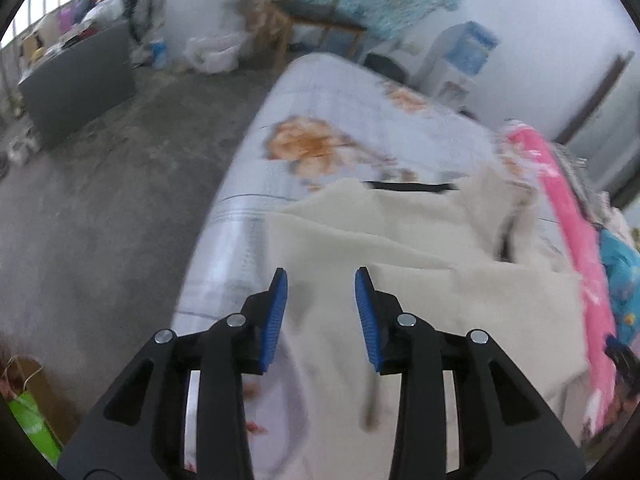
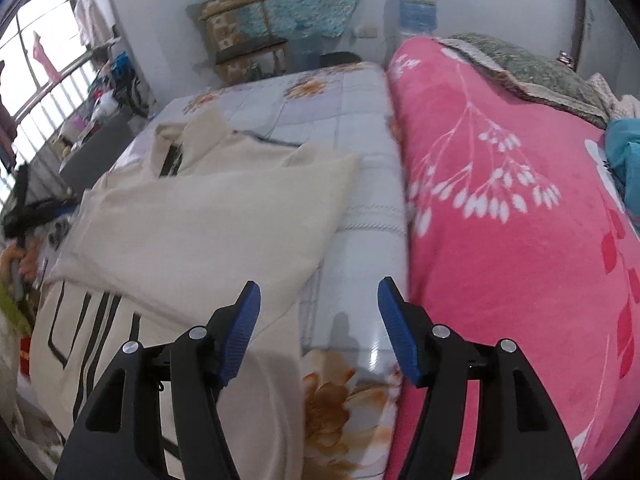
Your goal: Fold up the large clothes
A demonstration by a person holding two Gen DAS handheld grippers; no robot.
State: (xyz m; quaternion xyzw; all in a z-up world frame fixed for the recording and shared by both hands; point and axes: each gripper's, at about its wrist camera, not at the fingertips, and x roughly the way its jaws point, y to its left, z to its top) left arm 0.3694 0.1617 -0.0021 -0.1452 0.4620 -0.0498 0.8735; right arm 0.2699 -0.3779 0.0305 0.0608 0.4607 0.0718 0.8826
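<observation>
A large cream garment (image 1: 420,280) with black stripes lies spread on the bed, its sides folded over the middle. In the right wrist view the same cream garment (image 2: 208,216) shows a sleeve laid across its body and black stripes near its lower edge. My left gripper (image 1: 321,276) hovers above the garment's near left part, jaws apart, with nothing between its blue pads. My right gripper (image 2: 318,290) hangs over the garment's right edge and the bare sheet, jaws wide apart and empty.
The bed carries a pale floral sheet (image 2: 352,128). A pink blanket (image 2: 500,208) is heaped along the garment's right side, a green-grey quilt (image 2: 532,68) behind it. Grey floor (image 1: 100,208) lies left of the bed, with a dark cabinet (image 1: 80,84) and a wooden chair (image 1: 316,12).
</observation>
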